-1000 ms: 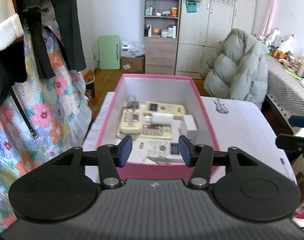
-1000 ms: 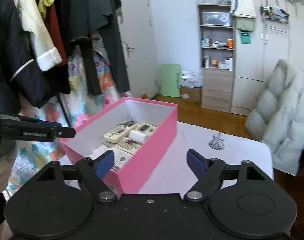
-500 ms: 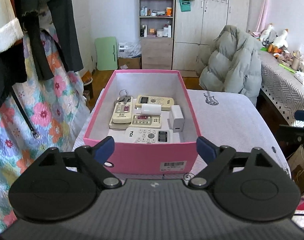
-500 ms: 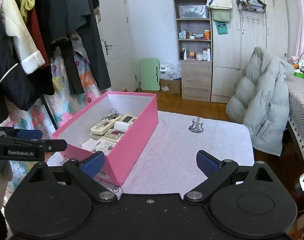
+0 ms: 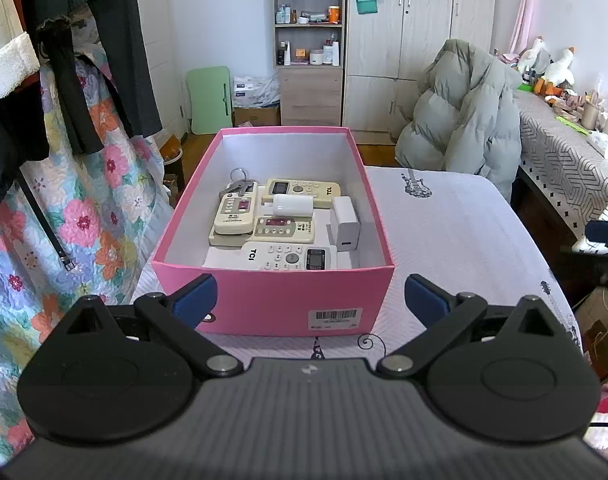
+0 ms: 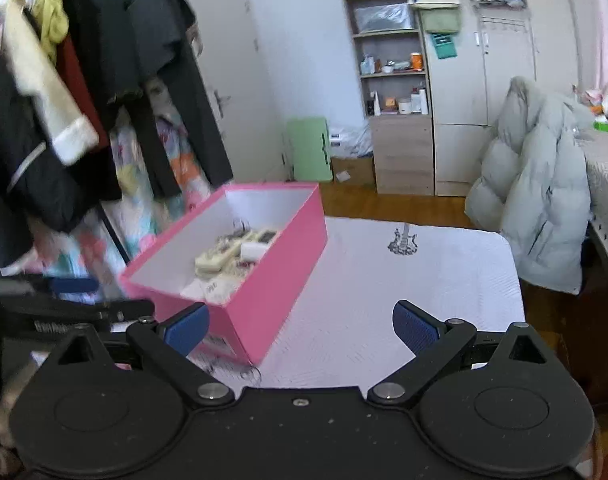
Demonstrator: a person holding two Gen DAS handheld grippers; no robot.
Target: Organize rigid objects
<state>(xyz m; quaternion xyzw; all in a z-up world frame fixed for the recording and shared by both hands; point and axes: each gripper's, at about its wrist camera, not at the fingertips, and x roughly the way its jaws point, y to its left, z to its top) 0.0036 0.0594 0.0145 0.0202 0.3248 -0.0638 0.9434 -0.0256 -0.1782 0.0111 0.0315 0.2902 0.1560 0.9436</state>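
My right camera smears the remotes (image 6: 224, 254) inside the pink box (image 5: 272, 300) on the white cloth-covered table (image 5: 456, 240), a puffer coat (image 5: 464, 120) behind, while my left gripper (image 5: 310, 300) is opening with nothing between its pads and my right gripper (image 6: 300, 326) gapes wide, empty.

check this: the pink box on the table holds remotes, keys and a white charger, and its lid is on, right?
Not quite. The pink box is open, with no lid on it; the left wrist view looks straight in at the remotes, keys and white charger.
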